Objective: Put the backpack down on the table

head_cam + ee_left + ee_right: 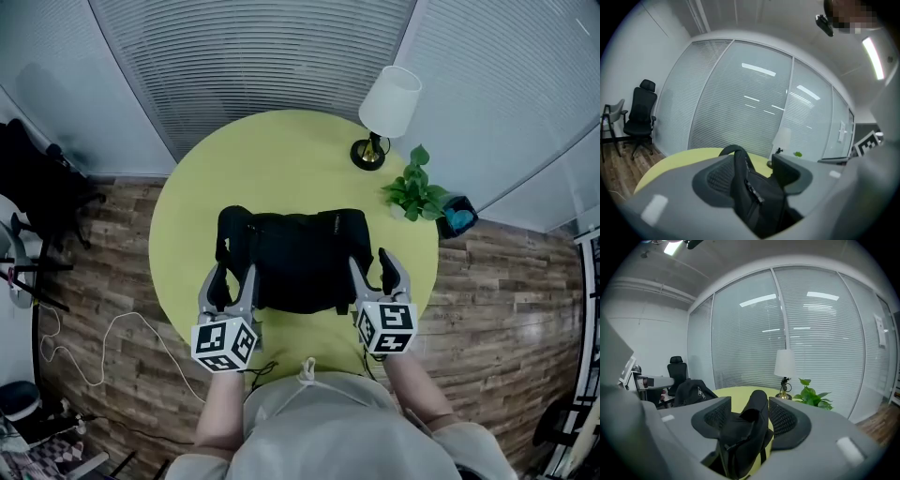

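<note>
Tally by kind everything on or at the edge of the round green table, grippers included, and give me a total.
Backpack: 1
Table lamp: 1
Potted plant: 1
Grippers: 2 (left gripper, right gripper)
Total: 5

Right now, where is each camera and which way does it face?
Head view: on the person's head, looking steeply down at backpack and table; left tongs, right tongs, forearms show.
Left gripper view: on left tongs, facing the blinds; its jaws flank backpack.
Right gripper view: on right tongs, facing lamp and plant; its jaws flank backpack.
Shared: all see backpack, table, lamp.
</note>
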### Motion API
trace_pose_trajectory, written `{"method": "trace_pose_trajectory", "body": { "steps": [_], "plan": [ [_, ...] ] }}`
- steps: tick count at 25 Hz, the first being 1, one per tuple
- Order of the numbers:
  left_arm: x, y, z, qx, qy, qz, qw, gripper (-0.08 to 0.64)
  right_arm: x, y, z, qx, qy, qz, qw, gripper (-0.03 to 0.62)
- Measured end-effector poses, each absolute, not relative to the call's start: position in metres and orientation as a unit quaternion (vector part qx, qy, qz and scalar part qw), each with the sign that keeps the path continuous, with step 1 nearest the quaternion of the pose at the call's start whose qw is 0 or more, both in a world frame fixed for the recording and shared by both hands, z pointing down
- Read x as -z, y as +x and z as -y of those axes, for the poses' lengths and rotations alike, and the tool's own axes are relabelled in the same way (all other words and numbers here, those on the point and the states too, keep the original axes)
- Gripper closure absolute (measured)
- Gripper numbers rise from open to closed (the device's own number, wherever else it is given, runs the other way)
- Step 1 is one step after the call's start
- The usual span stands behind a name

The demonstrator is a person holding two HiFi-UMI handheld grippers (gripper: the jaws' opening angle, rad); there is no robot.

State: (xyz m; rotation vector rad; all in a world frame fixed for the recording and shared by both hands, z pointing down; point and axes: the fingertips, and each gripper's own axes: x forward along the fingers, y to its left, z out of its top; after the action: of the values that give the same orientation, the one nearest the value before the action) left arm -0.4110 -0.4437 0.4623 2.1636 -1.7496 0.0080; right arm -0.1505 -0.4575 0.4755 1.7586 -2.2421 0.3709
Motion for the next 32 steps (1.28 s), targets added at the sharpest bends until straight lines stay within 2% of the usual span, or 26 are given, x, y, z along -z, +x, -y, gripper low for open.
{"method": "trace_pose_trajectory", "body": {
  "steps": [4, 7, 9, 17, 32],
  "plan": [
    [-0.46, -0.389, 0.426, -0.019, 0.796, 0.578, 0.179, 0.398, -0.474, -0.15, 0.441, -0.136, 0.605, 0.774, 0.129, 0.418],
    [-0.455, -0.38, 0.41, -0.029, 0.802, 0.572, 0.166, 0.509, -0.471, -0.151, 0.426, -0.139, 0.609, 0.771, 0.123, 0.546],
    [-0.453, -0.375, 0.403, -0.031, 0.805, 0.57, 0.162, 0.552, -0.472, -0.152, 0.418, -0.142, 0.604, 0.775, 0.12, 0.592],
    [-0.444, -0.355, 0.38, -0.045, 0.818, 0.551, 0.16, 0.554, -0.469, -0.162, 0.392, -0.16, 0.574, 0.797, 0.095, 0.592],
    [-0.439, -0.343, 0.377, -0.054, 0.83, 0.54, 0.129, 0.552, -0.466, -0.179, 0.382, -0.135, 0.546, 0.819, 0.115, 0.594]
  ]
}}
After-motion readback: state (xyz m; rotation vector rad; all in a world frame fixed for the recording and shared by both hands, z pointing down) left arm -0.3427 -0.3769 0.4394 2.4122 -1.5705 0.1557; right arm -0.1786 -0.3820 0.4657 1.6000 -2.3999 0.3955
